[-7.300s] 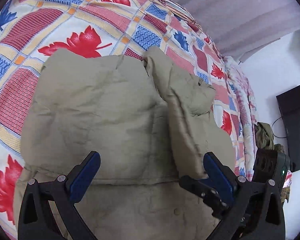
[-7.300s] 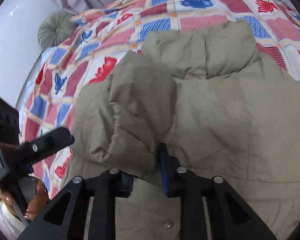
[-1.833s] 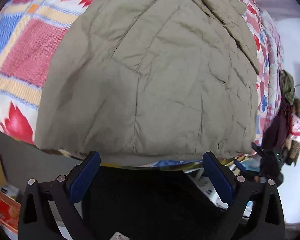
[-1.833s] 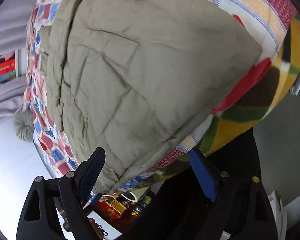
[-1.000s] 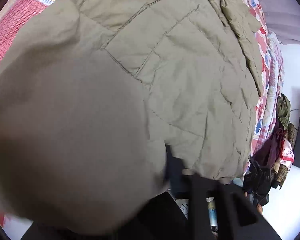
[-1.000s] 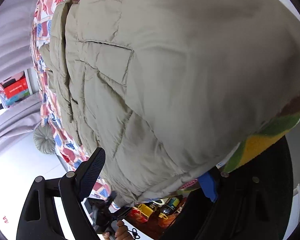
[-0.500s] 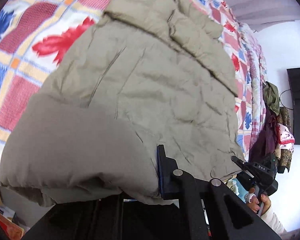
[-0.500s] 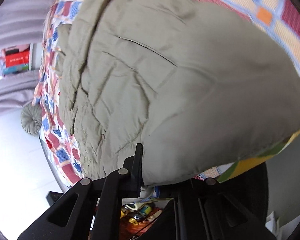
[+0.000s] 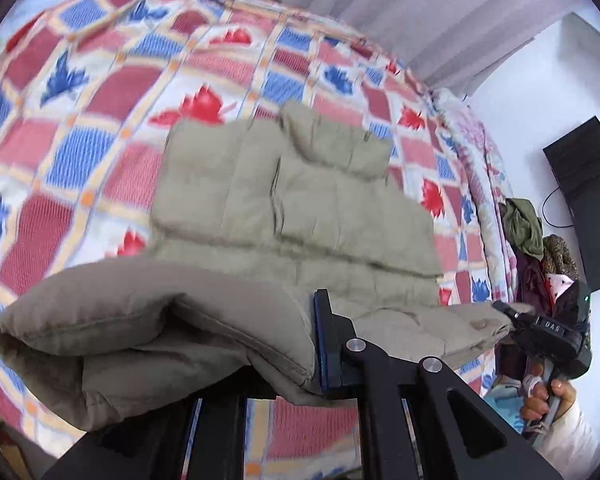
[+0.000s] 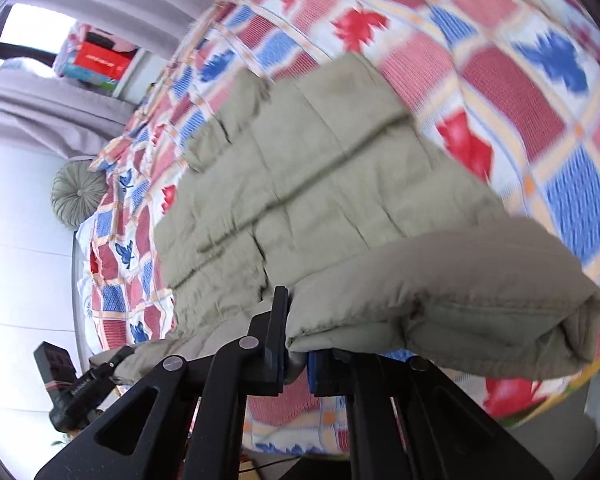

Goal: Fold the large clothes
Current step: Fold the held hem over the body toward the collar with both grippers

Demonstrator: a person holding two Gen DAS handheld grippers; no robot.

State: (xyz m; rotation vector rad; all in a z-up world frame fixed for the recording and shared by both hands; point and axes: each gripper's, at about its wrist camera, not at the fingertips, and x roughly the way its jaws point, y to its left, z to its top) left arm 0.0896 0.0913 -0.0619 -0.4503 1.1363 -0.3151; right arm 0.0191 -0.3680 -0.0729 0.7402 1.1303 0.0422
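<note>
A khaki padded jacket (image 9: 300, 200) lies on a bed with a red, blue and white leaf-patterned cover (image 9: 100, 92). Its collar end points away from me. My left gripper (image 9: 296, 344) is shut on one corner of the jacket's hem, which bulges up over the left finger and hides it. My right gripper (image 10: 296, 352) is shut on the other hem corner, with the fabric pinched between its blue pads. The hem hangs lifted between the two, above the bed's near edge. Each view shows the other gripper: the right gripper (image 9: 540, 328) at the far hem corner, the left gripper (image 10: 88, 380) at lower left.
A person's hand (image 9: 548, 396) holds the right gripper's handle. A heap of clothes (image 9: 524, 224) and a black screen (image 9: 588, 200) stand by the white wall beside the bed. A round grey cushion (image 10: 78, 192) lies at the bed's far corner, under curtains and a shelf with a red box (image 10: 100, 60).
Both grippers went from open at the jacket's hem to shut on it. They have since risen and tilted, lifting the hem off the bed's edge.
</note>
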